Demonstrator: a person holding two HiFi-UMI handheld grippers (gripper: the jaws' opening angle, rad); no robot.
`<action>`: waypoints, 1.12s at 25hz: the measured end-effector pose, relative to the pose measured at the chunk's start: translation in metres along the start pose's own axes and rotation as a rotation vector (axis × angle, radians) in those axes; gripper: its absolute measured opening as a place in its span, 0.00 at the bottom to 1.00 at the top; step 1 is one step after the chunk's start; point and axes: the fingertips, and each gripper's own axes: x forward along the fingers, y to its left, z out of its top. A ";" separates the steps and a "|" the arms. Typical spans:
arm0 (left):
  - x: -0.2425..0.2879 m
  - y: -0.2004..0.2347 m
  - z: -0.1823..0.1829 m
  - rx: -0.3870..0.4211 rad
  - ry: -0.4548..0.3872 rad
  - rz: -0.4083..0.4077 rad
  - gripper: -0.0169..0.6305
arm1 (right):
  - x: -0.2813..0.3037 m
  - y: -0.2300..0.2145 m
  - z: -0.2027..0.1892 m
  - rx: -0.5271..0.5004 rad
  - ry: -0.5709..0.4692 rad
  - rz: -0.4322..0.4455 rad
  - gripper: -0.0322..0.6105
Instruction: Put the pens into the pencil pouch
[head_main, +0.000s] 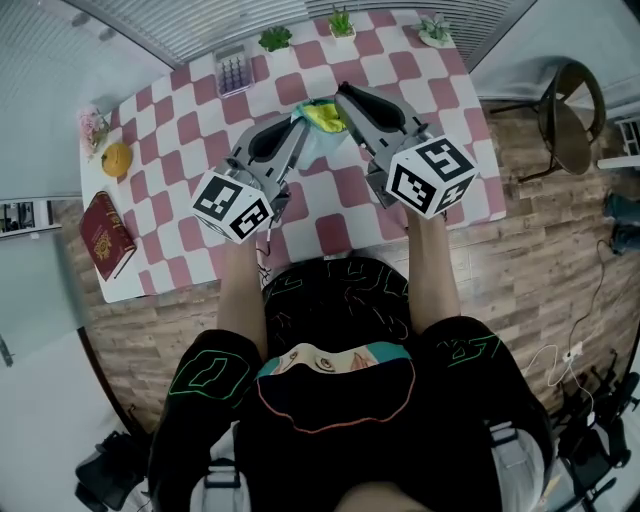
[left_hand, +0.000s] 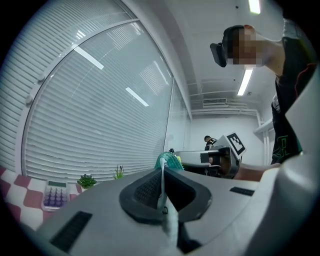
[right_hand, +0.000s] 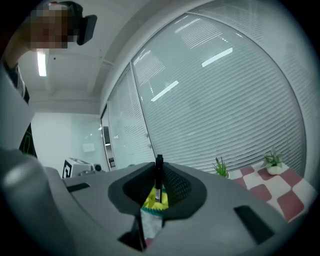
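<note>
Above the pink-and-white checked table (head_main: 440, 95) hangs a teal and yellow pencil pouch (head_main: 322, 118), between my two grippers. My left gripper (head_main: 300, 125) is shut on the pouch's thin teal edge (left_hand: 161, 187), which runs up between its jaws. My right gripper (head_main: 346, 97) is shut on a black pen (right_hand: 158, 175) that stands upright in its jaws, right over the pouch's yellow and teal mouth (right_hand: 155, 201). In the left gripper view the pouch's top (left_hand: 168, 161) shows beyond the jaws, with the right gripper's marker cube (left_hand: 235, 144) behind it.
A calculator (head_main: 233, 72) and three small potted plants (head_main: 275, 38) (head_main: 342, 22) (head_main: 436, 30) stand along the table's far edge. At the left lie flowers (head_main: 93, 125), a yellow round thing (head_main: 117, 158) and a red book (head_main: 106, 235). A chair (head_main: 570, 115) stands on the right.
</note>
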 end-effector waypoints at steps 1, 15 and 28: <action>0.000 0.000 0.001 0.000 -0.003 0.003 0.03 | 0.000 0.002 -0.006 -0.030 0.032 0.005 0.13; -0.013 0.013 0.010 -0.001 -0.033 0.054 0.03 | -0.014 -0.011 -0.004 -0.041 -0.003 -0.059 0.10; -0.017 0.052 0.046 0.025 -0.097 0.365 0.03 | -0.004 -0.042 0.012 -0.002 0.002 -0.152 0.05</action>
